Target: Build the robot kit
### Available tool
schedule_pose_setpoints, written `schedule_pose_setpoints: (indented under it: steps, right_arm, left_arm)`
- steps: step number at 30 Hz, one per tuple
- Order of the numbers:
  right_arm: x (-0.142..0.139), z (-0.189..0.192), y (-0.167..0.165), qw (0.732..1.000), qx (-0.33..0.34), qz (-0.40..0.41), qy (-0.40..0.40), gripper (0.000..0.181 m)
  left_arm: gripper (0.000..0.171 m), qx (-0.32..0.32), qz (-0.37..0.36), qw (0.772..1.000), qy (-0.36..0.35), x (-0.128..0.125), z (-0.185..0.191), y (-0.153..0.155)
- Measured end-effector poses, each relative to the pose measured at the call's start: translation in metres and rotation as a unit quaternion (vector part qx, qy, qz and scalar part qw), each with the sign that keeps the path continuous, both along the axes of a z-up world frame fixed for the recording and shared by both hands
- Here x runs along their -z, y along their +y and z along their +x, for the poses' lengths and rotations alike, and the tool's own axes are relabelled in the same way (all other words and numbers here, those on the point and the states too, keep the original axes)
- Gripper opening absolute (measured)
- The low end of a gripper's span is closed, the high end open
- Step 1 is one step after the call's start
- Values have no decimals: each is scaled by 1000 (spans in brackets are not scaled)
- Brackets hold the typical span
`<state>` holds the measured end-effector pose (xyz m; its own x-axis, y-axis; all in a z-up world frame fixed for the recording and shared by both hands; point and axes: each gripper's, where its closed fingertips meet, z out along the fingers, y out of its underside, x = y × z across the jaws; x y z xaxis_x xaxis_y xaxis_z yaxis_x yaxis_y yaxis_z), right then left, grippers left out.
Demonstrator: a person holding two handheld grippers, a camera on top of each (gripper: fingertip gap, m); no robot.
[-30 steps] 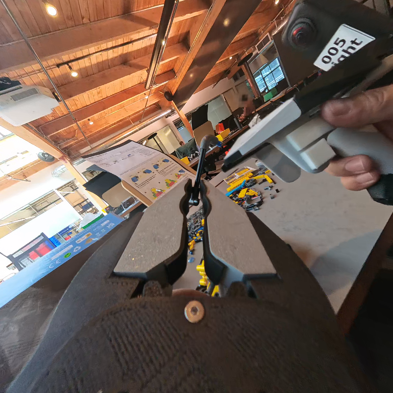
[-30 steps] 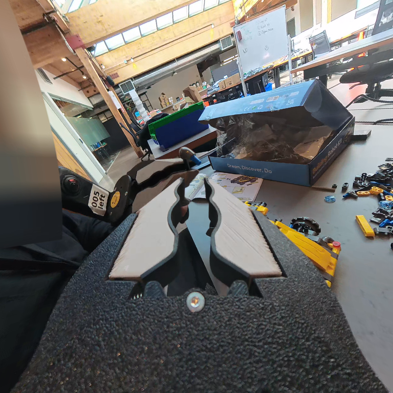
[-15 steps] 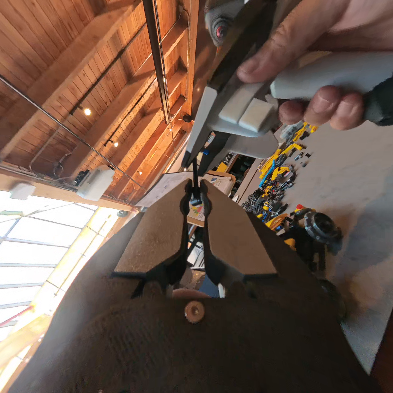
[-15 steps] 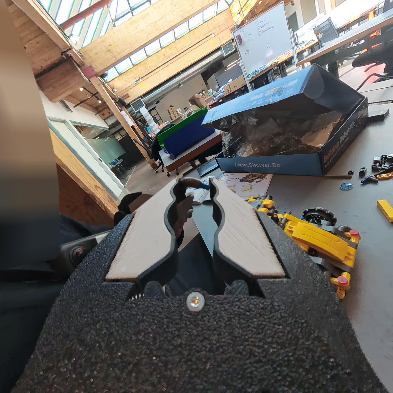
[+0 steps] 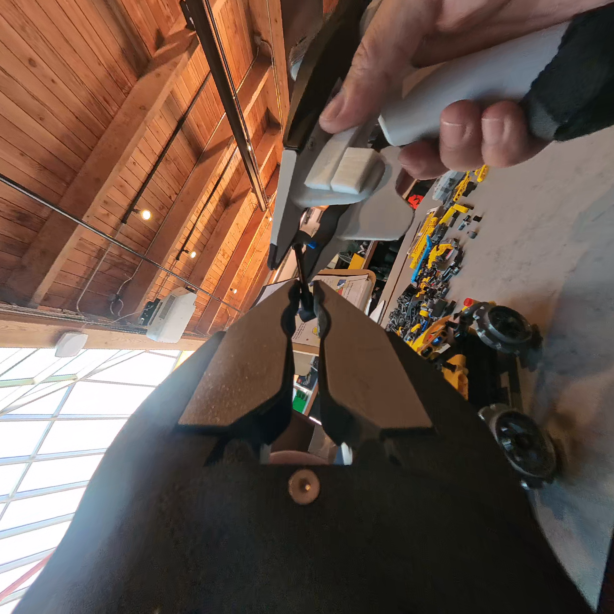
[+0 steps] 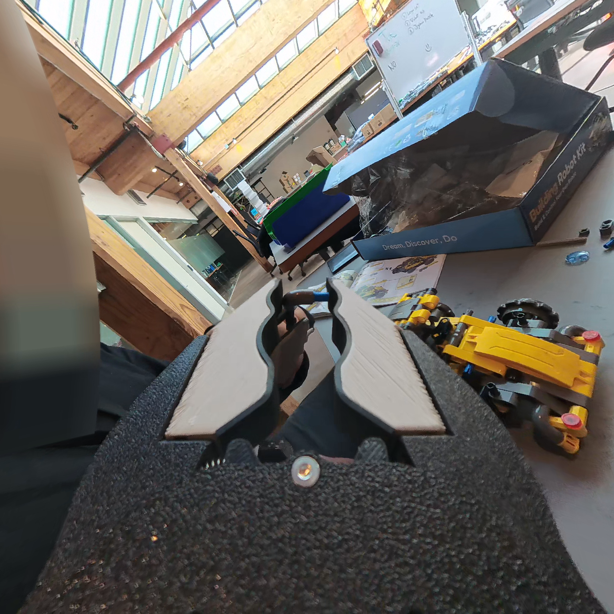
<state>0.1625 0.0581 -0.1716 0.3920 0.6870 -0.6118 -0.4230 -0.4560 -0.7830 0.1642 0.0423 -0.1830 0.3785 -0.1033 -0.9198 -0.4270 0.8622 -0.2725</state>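
Note:
My left gripper (image 5: pixel 304 300) is shut on the lower end of a thin black rod (image 5: pixel 300 265) and holds it up in the air. A grey elbow piece with a blue pin (image 5: pixel 307 242) sits on the rod's top end. My right gripper (image 6: pixel 304 294) is shut on that grey piece with the blue pin (image 6: pixel 307 296), which spans the gap between its tips. In the left wrist view a hand (image 5: pixel 465 99) holds the right gripper (image 5: pixel 294 254) just above my left fingertips. One left finger (image 6: pixel 292 349) shows behind the right gripper's gap.
A yellow and black toy vehicle (image 6: pixel 518 358) lies on the grey table (image 5: pixel 548 265), close to both grippers. An open blue box (image 6: pixel 465 186) and an instruction booklet (image 6: pixel 398 279) lie beyond it. Several loose small parts (image 5: pixel 438 252) are scattered farther along the table. Less than 4 cm separates the two grippers' tips.
The left gripper has rolled and tilted with the rod still in it. The right gripper has come down over the rod's top and now has the grey piece between its tips.

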Motion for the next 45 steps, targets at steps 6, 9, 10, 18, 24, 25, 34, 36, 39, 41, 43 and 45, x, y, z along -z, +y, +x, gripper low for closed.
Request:
schedule_pose_setpoints:
  steps: [6,9,10,18,24,25,34,36,39,41,43,45]
  right_arm:
    - [-7,3,-4,997,-24,-10,68,6]
    - [-2,5,0,998,-11,-16,57,6]
    - [0,6,1,999,-7,-17,51,6]
    - [-2,27,9,998,40,-14,50,21]
    - [3,25,-1,997,27,-24,67,24]
    - [3,27,-1,997,35,-25,70,29]
    - [10,10,0,997,30,-31,56,13]
    - [15,11,5,998,38,-33,28,13]
    - [14,13,9,999,35,-23,7,12]
    - [12,19,12,999,37,-13,-7,12]
    - [9,24,12,999,29,-5,-19,12]
    - [7,29,9,999,26,11,-38,12]
  left_arm:
    - [5,33,47,998,21,6,4,-18]
    - [5,20,26,999,19,10,5,-13]
    - [4,17,27,999,19,10,4,-11]
    - [4,-4,30,999,-21,-4,-10,3]
    - [4,-26,20,999,-21,-2,-12,13]
    - [4,-31,16,999,-19,-1,-12,16]
    - [4,-37,5,999,13,16,-1,12]
    - [4,-37,-32,999,22,22,0,16]
    - [7,-8,-125,992,8,24,-4,16]
    - [28,25,-194,980,-19,19,-9,15]
    - [37,53,-283,958,-4,25,-14,10]
    - [38,90,-383,919,23,36,-19,-7]
